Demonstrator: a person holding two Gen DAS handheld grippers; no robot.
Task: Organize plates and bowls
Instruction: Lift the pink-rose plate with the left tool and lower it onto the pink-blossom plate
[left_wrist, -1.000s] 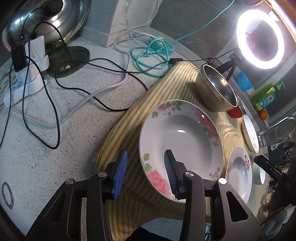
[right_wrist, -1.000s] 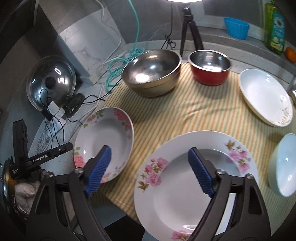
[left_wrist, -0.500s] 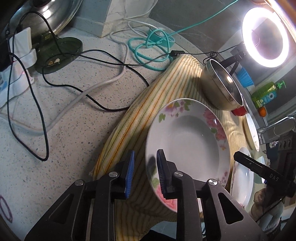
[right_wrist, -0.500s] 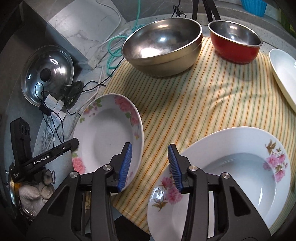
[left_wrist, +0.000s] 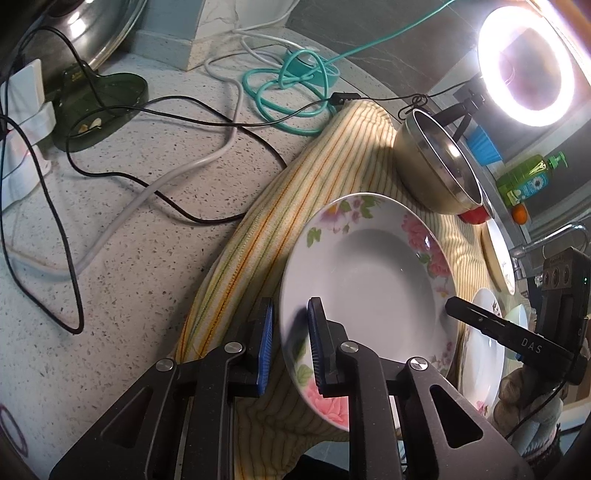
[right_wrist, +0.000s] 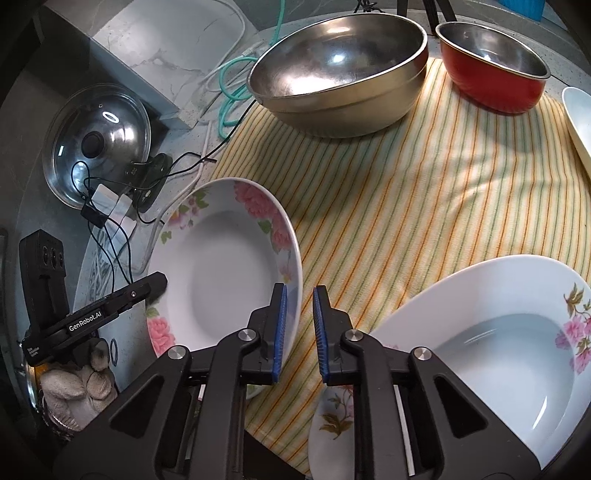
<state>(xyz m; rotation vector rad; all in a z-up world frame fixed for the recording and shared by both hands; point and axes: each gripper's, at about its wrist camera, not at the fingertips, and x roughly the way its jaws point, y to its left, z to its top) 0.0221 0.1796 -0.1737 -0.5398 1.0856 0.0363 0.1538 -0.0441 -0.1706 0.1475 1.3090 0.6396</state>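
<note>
Pinching the near rim of the floral plate (left_wrist: 369, 280) on the striped cloth (left_wrist: 295, 177) with our left gripper (left_wrist: 290, 341) narrowed, right gripper (right_wrist: 298, 328) nearly closed and empty, we judge it stiff, glazed, slippery, breakable.

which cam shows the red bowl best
The right wrist view: the red bowl shows whole, steel inside and red outside, beside the large steel bowl. In the left wrist view only a red sliver peeks from behind that steel bowl.
</note>
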